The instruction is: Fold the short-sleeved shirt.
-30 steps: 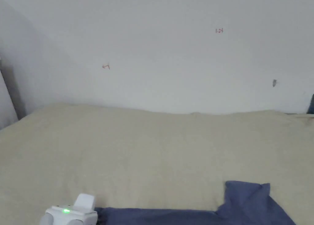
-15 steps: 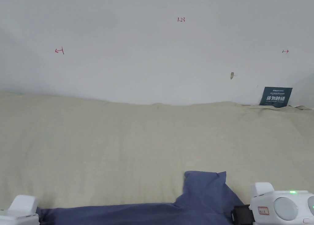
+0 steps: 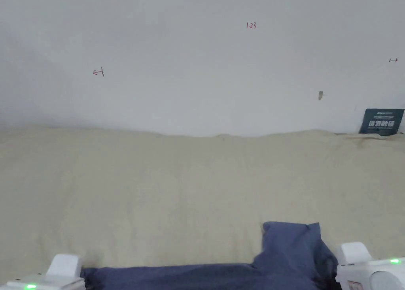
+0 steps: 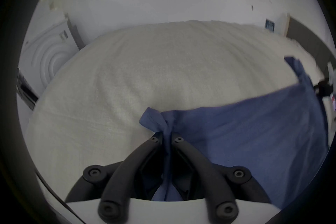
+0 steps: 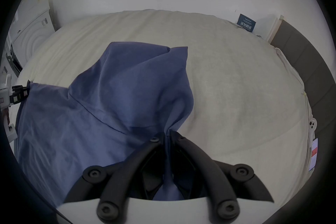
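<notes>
While the blue short-sleeved shirt (image 3: 221, 273) hangs stretched along the near edge of the cream bed cover (image 3: 190, 184), it is held up between both tools. On the left, the left gripper (image 4: 166, 138) has its jaws closed on a bunched corner of the cloth. Toward the right, one sleeve (image 5: 145, 71) stands up above the taut edge. The right gripper (image 5: 165, 137) is also clamped on the fabric, near that sleeve. To my judgement the folding itself is not yet begun; this is the step of spreading the shirt. The next move calls for carrying the shirt farther over the cover and lowering it flat, with both grips kept level so that it lands without wrinkles.
</notes>
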Motion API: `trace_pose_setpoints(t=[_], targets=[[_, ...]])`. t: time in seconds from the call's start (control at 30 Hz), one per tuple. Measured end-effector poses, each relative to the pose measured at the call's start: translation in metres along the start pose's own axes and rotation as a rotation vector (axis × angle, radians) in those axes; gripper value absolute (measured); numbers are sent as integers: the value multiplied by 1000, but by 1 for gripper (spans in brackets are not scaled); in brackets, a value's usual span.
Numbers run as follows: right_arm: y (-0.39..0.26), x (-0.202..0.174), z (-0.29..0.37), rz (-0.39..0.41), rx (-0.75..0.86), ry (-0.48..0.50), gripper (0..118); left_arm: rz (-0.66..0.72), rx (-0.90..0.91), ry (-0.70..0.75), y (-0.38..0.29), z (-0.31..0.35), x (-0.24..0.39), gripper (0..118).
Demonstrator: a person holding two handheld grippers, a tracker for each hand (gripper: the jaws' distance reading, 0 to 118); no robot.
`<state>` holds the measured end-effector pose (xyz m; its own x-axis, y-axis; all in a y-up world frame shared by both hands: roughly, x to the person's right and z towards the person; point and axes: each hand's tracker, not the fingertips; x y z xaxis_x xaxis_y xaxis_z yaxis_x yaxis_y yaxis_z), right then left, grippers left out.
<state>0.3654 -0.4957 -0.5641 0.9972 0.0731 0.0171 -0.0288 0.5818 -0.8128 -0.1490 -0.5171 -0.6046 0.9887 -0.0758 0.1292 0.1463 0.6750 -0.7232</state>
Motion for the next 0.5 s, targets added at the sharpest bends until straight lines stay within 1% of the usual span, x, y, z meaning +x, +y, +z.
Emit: trace_pose_setpoints(t=[0.03, 0.07, 0.13, 0.17, 0.2, 0.23, 0.27, 0.37, 0.43, 0.5], targets=[[1, 2, 5, -26, 13, 33, 4, 47, 5, -23, 3, 6, -5, 6], [1, 6, 15, -75, 62, 86, 4, 68, 21, -47, 6, 16, -10, 6], [2, 10, 39, -160, 92, 136, 4, 75, 61, -85, 6, 35, -16, 6], [1, 11, 57, -187, 161, 181, 4, 64, 80, -96, 7, 52, -18, 6], [1, 12, 72, -176, 182, 189, 4, 69, 116, -126, 8, 68, -21, 6], [0, 12, 92, -180, 216, 176, 4, 69, 151, -165, 8, 90, -24, 6], [-1, 13, 113, -182, 248, 188, 4, 68, 161, -208, 8, 115, -26, 6], [-7, 15, 178, -188, 336, 233, 4, 10, 261, -238, 6, 191, -33, 6], [-14, 17, 226, -152, 408, 217, 4, 9, 340, -254, 1, 244, -41, 6], [-20, 10, 280, -96, 469, 199, 4, 45, 375, -291, -4, 294, -52, 6]])
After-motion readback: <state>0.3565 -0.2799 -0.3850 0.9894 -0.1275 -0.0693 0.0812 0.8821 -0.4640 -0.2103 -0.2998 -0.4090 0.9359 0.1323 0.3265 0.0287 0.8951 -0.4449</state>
